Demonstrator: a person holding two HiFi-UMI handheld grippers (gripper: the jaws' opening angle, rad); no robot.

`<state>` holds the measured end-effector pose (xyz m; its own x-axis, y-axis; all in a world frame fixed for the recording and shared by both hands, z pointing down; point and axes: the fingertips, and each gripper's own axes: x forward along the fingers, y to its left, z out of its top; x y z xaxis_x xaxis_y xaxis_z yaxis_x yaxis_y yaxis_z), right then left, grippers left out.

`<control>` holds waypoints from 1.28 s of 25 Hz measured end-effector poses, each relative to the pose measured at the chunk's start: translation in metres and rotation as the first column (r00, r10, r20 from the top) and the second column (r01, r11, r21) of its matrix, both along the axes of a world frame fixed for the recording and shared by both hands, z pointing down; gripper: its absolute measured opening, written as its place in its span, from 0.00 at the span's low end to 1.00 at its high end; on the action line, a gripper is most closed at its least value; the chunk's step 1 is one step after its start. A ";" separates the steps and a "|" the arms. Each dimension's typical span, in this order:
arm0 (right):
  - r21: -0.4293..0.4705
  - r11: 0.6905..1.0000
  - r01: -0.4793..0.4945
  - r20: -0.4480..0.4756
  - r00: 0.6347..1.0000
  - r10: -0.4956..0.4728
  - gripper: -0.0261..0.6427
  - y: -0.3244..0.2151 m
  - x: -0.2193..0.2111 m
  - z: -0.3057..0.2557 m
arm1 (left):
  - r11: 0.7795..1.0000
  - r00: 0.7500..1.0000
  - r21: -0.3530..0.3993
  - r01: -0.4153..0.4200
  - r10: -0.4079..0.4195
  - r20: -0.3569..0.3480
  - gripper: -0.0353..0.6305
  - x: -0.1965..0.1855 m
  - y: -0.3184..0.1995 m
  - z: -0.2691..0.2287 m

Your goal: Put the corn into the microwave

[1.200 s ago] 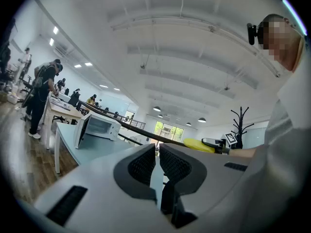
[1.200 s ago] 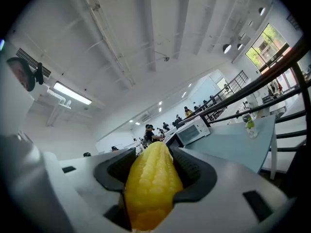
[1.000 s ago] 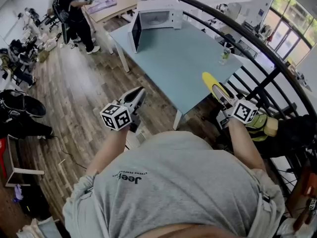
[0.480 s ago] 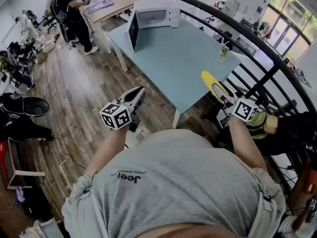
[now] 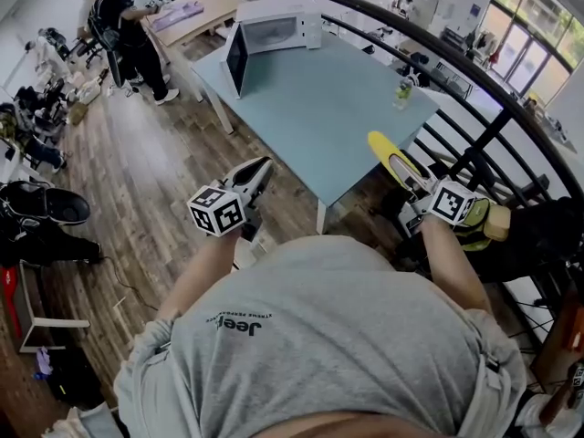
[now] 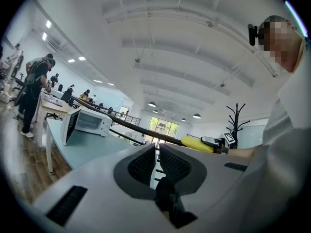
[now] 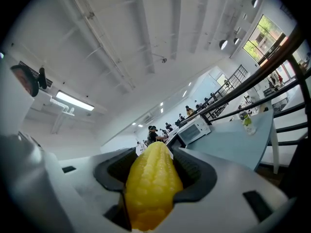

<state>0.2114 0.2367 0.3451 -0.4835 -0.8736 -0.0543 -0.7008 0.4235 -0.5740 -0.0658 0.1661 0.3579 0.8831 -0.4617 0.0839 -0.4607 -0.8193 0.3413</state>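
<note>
Corn point(image 7: 151, 186) lies gripped between jaws of right gripper point(image 7: 154, 153).

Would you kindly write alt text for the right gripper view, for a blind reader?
The right gripper grips a yellow corn between its jaws. Beyond it, a white microwave with its door open stands on a pale blue table.

place: open-plan office/lab | cues: work table point(image 5: 319, 121), person point(image 5: 132, 26) at desk point(image 5: 208, 15), railing point(image 5: 474, 76), ceiling lamps point(image 6: 152, 104)
</note>
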 end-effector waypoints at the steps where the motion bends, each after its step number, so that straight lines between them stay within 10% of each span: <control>1: -0.007 1.000 -0.005 0.003 1.000 0.005 0.41 0.003 0.005 0.003 | 1.000 1.000 0.001 -0.002 0.002 0.001 0.12 0.005 0.002 0.000; 20: 0.000 1.000 -0.002 0.007 1.000 0.002 0.41 0.061 0.093 0.008 | 0.996 0.996 -0.021 -0.089 0.089 -0.001 0.12 0.140 0.049 -0.004; 32: -0.022 1.000 0.001 0.009 1.000 -0.001 0.41 0.003 0.086 0.020 | 0.997 0.998 -0.048 -0.066 0.065 -0.017 0.12 0.122 0.001 0.017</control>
